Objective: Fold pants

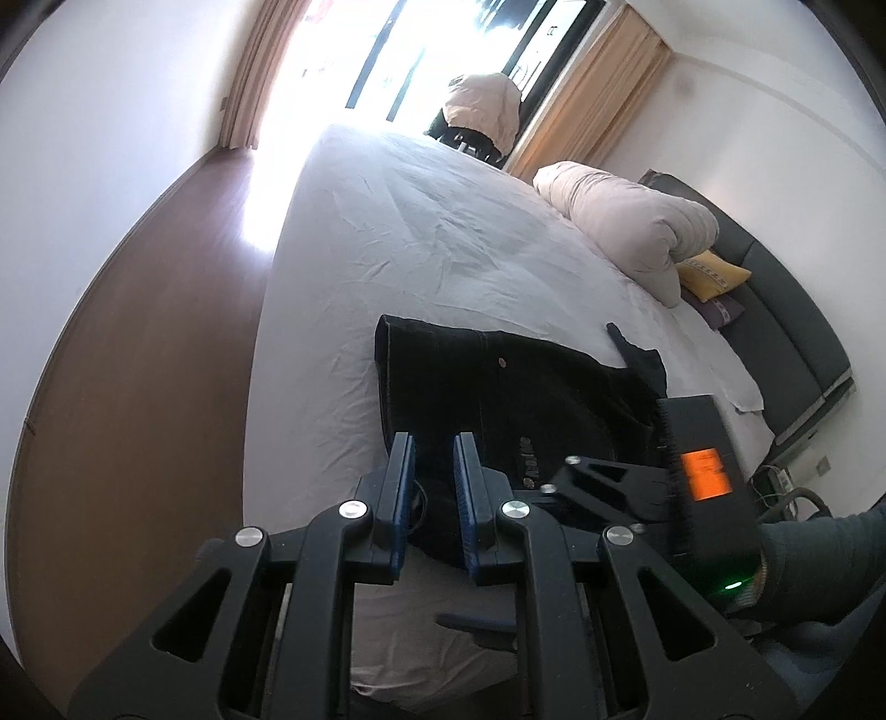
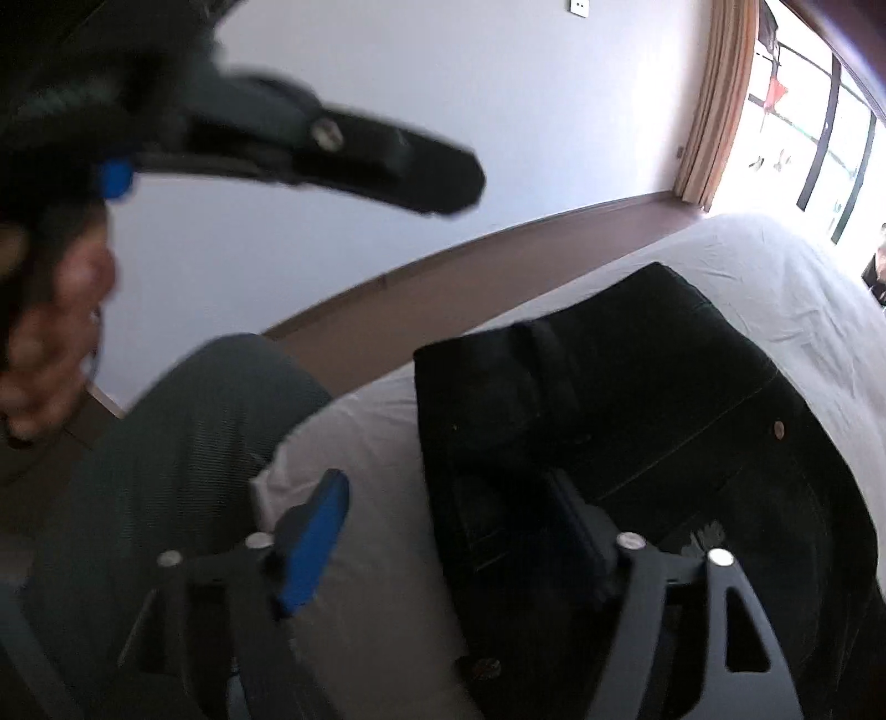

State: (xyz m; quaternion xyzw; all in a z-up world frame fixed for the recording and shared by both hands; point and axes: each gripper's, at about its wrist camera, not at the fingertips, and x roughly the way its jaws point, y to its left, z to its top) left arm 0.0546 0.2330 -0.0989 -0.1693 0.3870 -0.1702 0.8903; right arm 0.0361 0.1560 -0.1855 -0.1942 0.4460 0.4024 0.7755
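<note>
Black pants (image 2: 637, 443), folded compact near bed (image 1: 415, 238) edge: left gripper (image 1: 434, 487) jaws parted above the fabric, right gripper (image 2: 454, 548) spread wide, gripping nothing (advice: press the bundle flat, square its edges).

Daylit from a blown-out window (image 1: 443, 50), glaring on the floor (image 1: 243, 232); strong fisheye bending at edges; right wrist view motion-blurred.
</note>
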